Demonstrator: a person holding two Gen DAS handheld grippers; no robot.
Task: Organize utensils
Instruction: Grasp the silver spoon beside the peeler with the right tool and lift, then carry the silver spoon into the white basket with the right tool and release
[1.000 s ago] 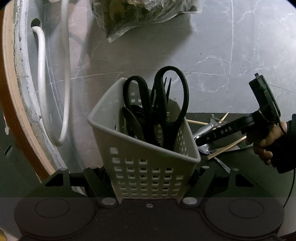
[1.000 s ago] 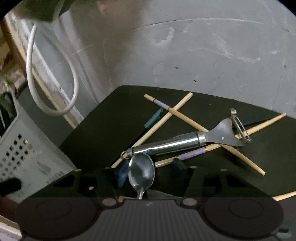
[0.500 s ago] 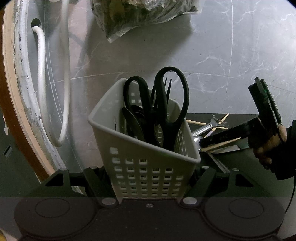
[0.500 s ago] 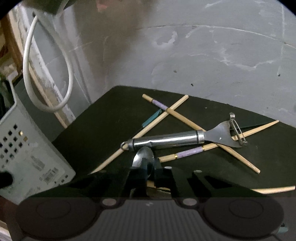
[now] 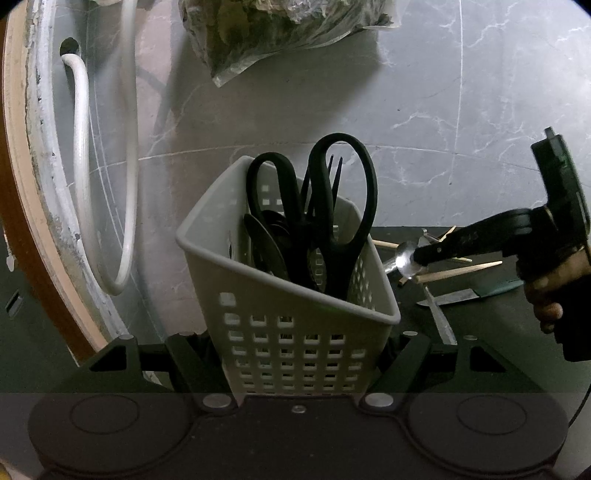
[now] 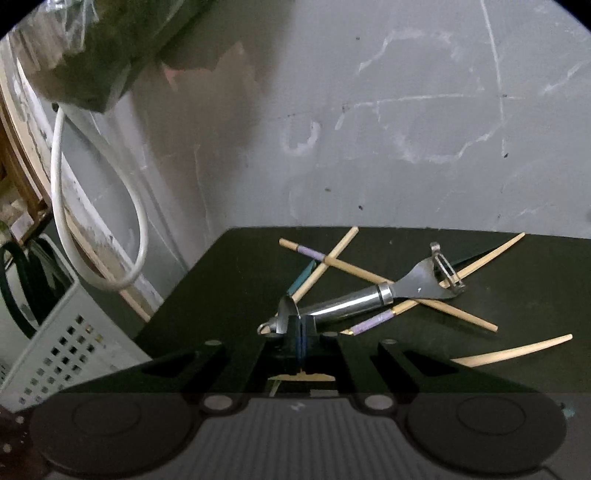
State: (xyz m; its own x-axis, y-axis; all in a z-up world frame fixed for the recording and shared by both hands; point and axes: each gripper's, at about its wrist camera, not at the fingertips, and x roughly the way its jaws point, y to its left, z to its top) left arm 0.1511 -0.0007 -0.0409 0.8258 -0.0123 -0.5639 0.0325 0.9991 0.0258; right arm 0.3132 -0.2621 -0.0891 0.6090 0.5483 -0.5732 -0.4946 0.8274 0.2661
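My left gripper (image 5: 295, 354) is shut on a white perforated utensil basket (image 5: 295, 325) and holds it by its lower walls. Black scissors (image 5: 332, 206), a dark fork and dark spoons stand in the basket. My right gripper (image 6: 301, 332) is shut on a metal spoon (image 6: 286, 314) and holds it above the dark mat (image 6: 229, 280). The spoon also shows in the left wrist view (image 5: 406, 258), just right of the basket. A steel peeler (image 6: 369, 299) and several wooden chopsticks (image 6: 369, 273) lie crossed on the mat.
A white hose loop (image 5: 125, 184) hangs by a wooden frame at the left. A plastic bag of greens (image 5: 280, 33) lies at the back on the grey marble surface. A knife (image 5: 454, 295) lies on the mat right of the basket.
My right gripper has shut on the spoon and lifted it off the mat, toward the basket. The left gripper and basket have stayed put.
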